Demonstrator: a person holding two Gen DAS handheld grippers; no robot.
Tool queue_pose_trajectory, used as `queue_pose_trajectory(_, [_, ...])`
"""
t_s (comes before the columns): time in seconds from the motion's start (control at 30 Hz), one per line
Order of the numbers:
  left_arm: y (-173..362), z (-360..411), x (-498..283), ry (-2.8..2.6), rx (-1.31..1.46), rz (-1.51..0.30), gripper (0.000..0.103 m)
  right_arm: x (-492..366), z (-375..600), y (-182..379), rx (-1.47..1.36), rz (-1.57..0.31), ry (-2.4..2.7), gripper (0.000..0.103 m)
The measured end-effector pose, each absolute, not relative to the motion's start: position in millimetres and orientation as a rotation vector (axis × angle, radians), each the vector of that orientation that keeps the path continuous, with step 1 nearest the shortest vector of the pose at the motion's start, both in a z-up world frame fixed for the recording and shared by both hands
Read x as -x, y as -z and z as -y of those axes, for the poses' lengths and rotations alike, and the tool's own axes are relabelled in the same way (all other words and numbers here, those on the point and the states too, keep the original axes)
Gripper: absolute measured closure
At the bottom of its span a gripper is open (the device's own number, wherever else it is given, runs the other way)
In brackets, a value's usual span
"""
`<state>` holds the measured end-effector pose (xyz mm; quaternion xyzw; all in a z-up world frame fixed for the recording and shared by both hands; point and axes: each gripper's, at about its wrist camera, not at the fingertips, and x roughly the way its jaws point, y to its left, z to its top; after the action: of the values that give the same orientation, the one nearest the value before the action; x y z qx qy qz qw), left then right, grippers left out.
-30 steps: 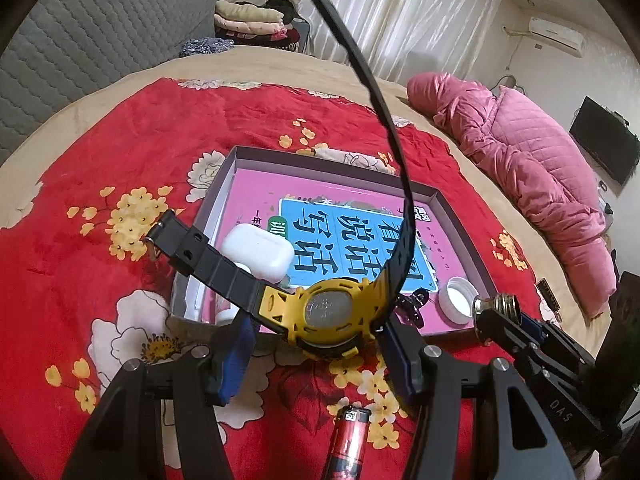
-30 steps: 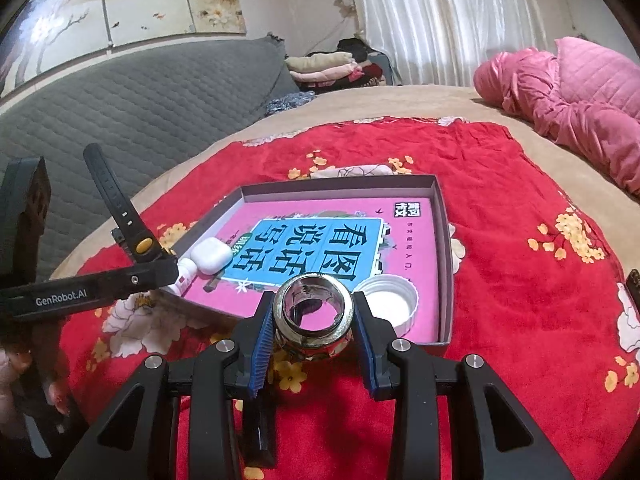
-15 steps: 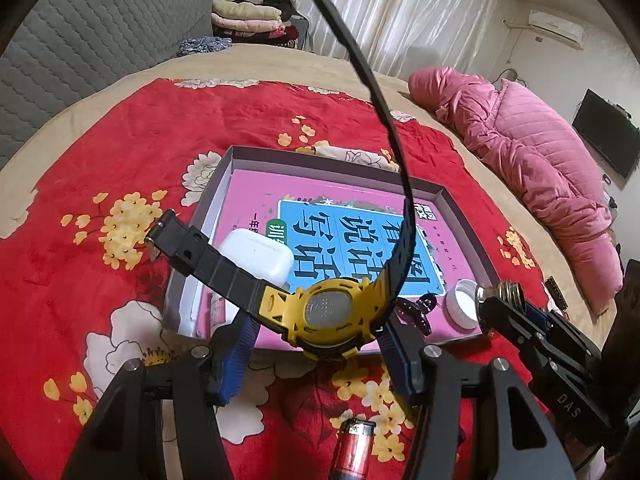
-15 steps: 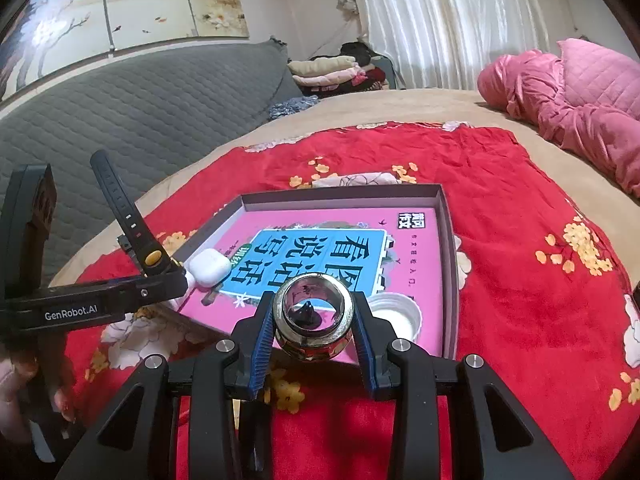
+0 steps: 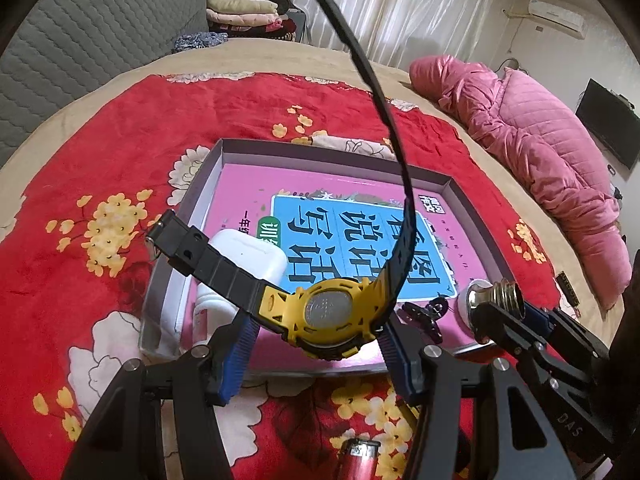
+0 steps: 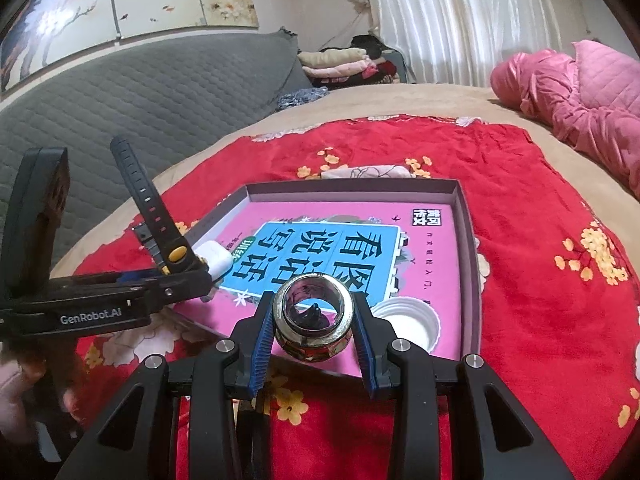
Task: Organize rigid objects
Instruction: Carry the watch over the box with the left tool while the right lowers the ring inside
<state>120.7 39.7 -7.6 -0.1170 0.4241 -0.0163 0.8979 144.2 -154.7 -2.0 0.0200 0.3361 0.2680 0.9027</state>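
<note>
- Gripping the yellow watch [image 5: 324, 316] by its case, the left gripper [image 5: 316, 354] holds it above the near edge of the tray [image 5: 472, 200]; straps stick outward.
- Clamping a metal ring [image 6: 314, 322], the right gripper [image 6: 314, 344] hovers over the tray's [image 6: 466, 216] near edge, beside a white cap [image 6: 412, 322].

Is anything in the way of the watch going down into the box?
Partly. The watch hangs over the box's near edge, with the white earbud case and a small white bottle under its left strap and a black clip at right. The middle is open.
</note>
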Motion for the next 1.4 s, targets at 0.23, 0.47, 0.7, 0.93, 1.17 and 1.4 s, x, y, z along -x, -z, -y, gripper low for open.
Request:
queue_pose_trajectory(0.23, [13,-37,-126,0.028,0.229,-0.889,0.045,-150,151,8,-0.033,-0.711,-0.557,0.065])
queue_pose_trajectory(0.47, [20,-34,-130,0.027,0.212,-0.902,0.045,-151,147,12,-0.022,-0.719,-0.567,0.065])
queue_pose_trajectory(0.7, [24,-30,-131,0.027,0.196,-0.909,0.045,-152,143,16,-0.005,-0.731,-0.566,0.065])
queue_pose_trajectory(0.93, [24,-28,-131,0.022,0.172,-0.913,0.045,-154,140,19,0.008,-0.743,-0.561,0.065])
queue_pose_trajectory(1.17, [27,-23,-132,0.015,0.125,-0.921,0.045,-154,139,20,0.018,-0.744,-0.554,0.065])
queue_pose_trajectory(1.4, [29,-21,-134,0.005,0.096,-0.935,0.045,-157,140,22,0.014,-0.757,-0.543,0.065])
